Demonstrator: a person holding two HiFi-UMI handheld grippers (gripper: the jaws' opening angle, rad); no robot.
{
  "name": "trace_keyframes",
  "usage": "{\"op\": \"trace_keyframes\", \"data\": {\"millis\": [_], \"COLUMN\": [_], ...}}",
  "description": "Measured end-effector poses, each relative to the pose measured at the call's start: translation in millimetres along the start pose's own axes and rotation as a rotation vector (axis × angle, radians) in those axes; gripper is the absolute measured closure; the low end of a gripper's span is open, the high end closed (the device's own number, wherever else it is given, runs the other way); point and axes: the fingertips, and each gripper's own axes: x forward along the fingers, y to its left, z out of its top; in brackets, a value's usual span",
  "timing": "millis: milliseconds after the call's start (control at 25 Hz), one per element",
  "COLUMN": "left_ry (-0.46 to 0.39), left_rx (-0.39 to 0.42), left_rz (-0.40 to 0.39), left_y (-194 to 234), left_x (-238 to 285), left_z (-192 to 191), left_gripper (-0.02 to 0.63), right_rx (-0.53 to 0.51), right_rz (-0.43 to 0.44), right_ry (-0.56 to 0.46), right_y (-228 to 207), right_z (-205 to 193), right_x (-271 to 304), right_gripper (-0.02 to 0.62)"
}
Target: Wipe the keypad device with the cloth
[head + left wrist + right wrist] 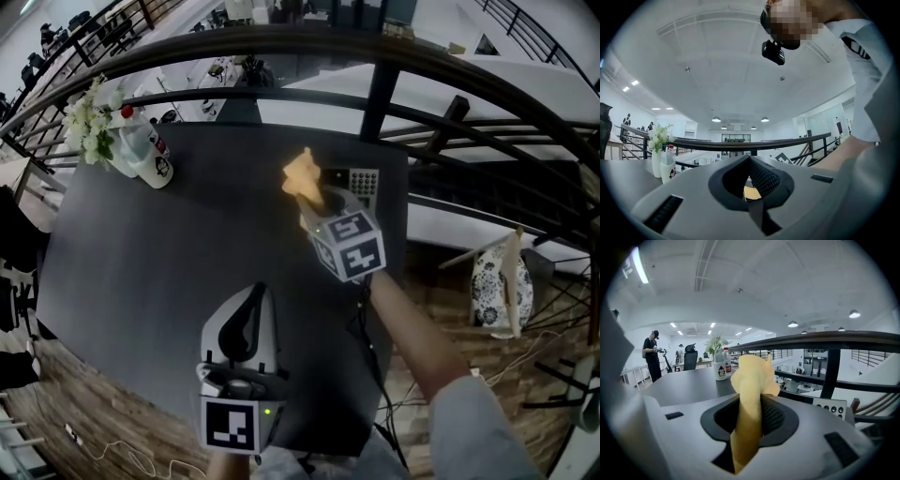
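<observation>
The keypad device (362, 185) is a grey box with dark buttons, lying at the far right of the dark table (169, 253); its corner also shows in the right gripper view (830, 408). My right gripper (317, 201) hovers just left of it, shut on a yellow cloth (304, 175) that sticks up out of the jaws (751, 385). My left gripper (257, 296) is low near the table's front edge, well short of the keypad device. Its dark fingers (761, 178) are shut with nothing between them.
A white vase of flowers (92, 129) and a white bottle (156, 157) stand at the table's far left corner. A dark railing (375, 56) curves behind the table and past its right side. A person (651, 359) stands far off beyond the table.
</observation>
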Motion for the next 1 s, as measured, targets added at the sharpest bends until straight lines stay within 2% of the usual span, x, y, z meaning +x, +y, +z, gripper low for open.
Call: {"op": "trace_keyframes", "data": {"millis": [360, 800, 1000], "left_ry": [-0.013, -0.016, -0.014], "left_rx": [-0.006, -0.002, -0.002], "left_rz": [-0.015, -0.066, -0.085], "left_y": [-7, -27, -34], "left_x": [2, 12, 15], "left_z": [9, 13, 12], "left_gripper": [0.6, 0.6, 0.599], "right_rx": [0.038, 0.089, 0.044], "right_rz": [-0.099, -0.23, -0.267], "right_ry": [0.006, 0.042, 0.073], "right_y": [-40, -93, -100], "right_z": [-7, -41, -51], "right_x": [-21, -63, -77], "right_gripper": [0.492, 0.493, 0.493]}}
